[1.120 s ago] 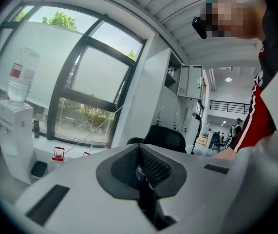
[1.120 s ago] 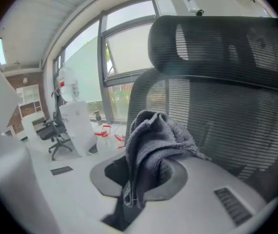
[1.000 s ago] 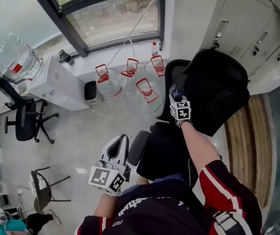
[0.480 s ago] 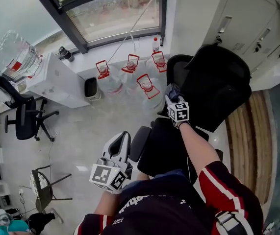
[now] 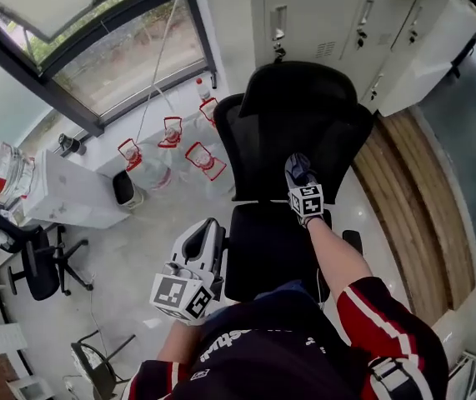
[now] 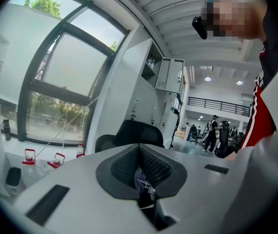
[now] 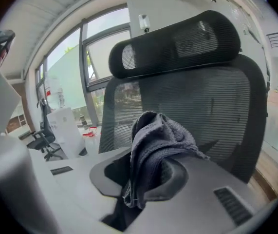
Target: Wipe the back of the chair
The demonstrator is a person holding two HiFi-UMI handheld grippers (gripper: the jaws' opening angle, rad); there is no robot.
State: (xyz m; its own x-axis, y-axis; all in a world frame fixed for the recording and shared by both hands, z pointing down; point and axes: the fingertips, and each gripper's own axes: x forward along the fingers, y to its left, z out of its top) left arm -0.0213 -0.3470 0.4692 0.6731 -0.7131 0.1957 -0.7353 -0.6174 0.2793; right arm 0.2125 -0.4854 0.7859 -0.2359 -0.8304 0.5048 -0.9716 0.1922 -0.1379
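Note:
A black mesh office chair (image 5: 292,115) stands in the middle of the head view, its backrest (image 7: 216,106) and headrest (image 7: 177,40) filling the right gripper view. My right gripper (image 5: 302,180) is shut on a bunched grey cloth (image 7: 156,147), and the cloth (image 5: 298,165) sits against the lower middle of the backrest, just above the seat (image 5: 267,252). My left gripper (image 5: 206,236) hangs left of the seat, apart from the chair, with its jaws together and nothing visible between them. The left gripper view shows the chair (image 6: 136,133) further off.
Several water bottles with red handles (image 5: 171,144) stand on the floor left of the chair, beside a white cabinet (image 5: 71,194). Grey lockers (image 5: 338,15) line the wall behind. A wooden strip (image 5: 413,198) runs on the right. Another black chair (image 5: 42,265) stands far left.
The head view has swung, so the chair now faces me squarely in the middle. My right gripper with the cloth has slid from the backrest's left edge toward its lower middle. The left gripper barely moved.

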